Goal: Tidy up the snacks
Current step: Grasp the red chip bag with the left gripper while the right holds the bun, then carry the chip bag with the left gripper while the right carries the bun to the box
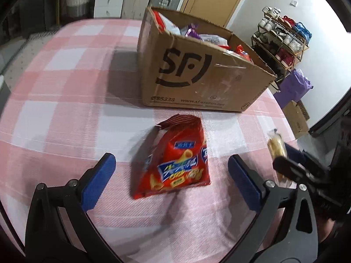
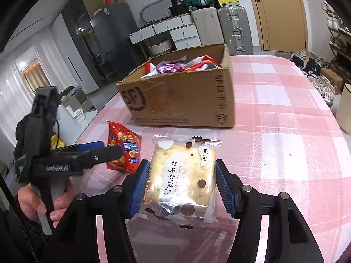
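Two pairs of tongs with blue ribbed pads work over a surface covered in a pink-and-white checked cloth [image 1: 65, 100]. The right tongs [image 2: 183, 186] are clamped on a clear plastic packet holding a pale square soft cake [image 2: 183, 175], printed with brown dots and dark lettering; both pads press against the packet's left and right edges, and it is lifted clear of the cloth. In the left wrist view this same packet shows small and blurred at the far right edge, held up by the right tongs' dark fingers.

The left tongs [image 1: 172, 180] stand wide apart with nothing between the pads. They hover above the cloth, one pad on each side of a red foil snack bag with blue and yellow print [image 1: 175, 160], without touching it. That bag lies flat on the surface, its crimped top end pointing toward the far side. In the right wrist view the red bag sits just left of the held cake packet, and a hand [image 2: 37, 203] grips the black handle of the left tongs at the near left.

Beyond the red bag, a little farther across the surface, stands an open brown cardboard box with a black logo on its near wall [image 1: 197, 79]. Inside it lie several snack packets [image 2: 175, 65] in red, white and purple wrappers, piled loosely up to about the rim.
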